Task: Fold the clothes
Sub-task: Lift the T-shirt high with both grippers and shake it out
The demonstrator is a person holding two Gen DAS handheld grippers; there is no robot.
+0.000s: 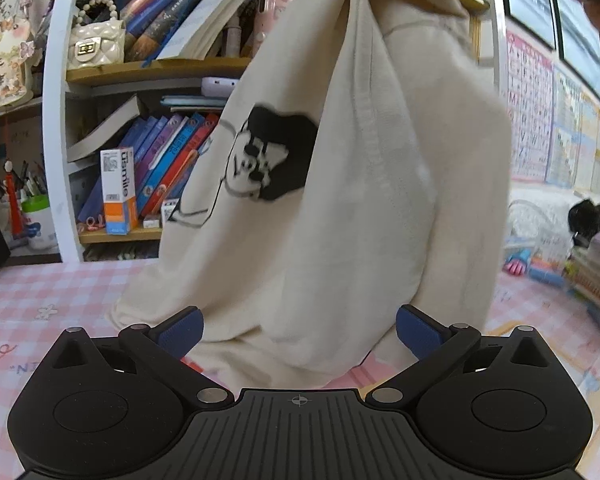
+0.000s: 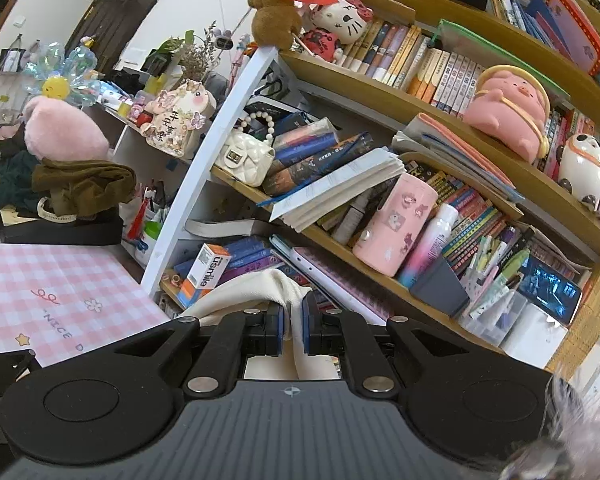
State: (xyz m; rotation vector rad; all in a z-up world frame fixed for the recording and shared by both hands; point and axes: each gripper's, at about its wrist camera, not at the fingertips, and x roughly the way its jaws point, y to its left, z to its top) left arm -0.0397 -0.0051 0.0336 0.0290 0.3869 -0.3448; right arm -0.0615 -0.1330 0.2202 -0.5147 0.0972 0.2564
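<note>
A cream sweatshirt (image 1: 340, 184) with a black cartoon print (image 1: 268, 156) hangs in the air in the left wrist view, its lower part resting on the pink checked tablecloth (image 1: 40, 292). My left gripper (image 1: 299, 330) is open and empty, low in front of the hanging cloth. My right gripper (image 2: 292, 328) is shut on a bunched fold of the cream sweatshirt (image 2: 260, 284) and holds it up above the table; in the left wrist view it shows as a dark shape at the top edge.
A crowded bookshelf (image 2: 380, 208) with books, a white handbag (image 1: 96, 42) and toys stands right behind the table. A stack of books and toys (image 1: 592, 264) lies at the table's right. A pile of dark clothes (image 2: 72, 188) sits at the far left.
</note>
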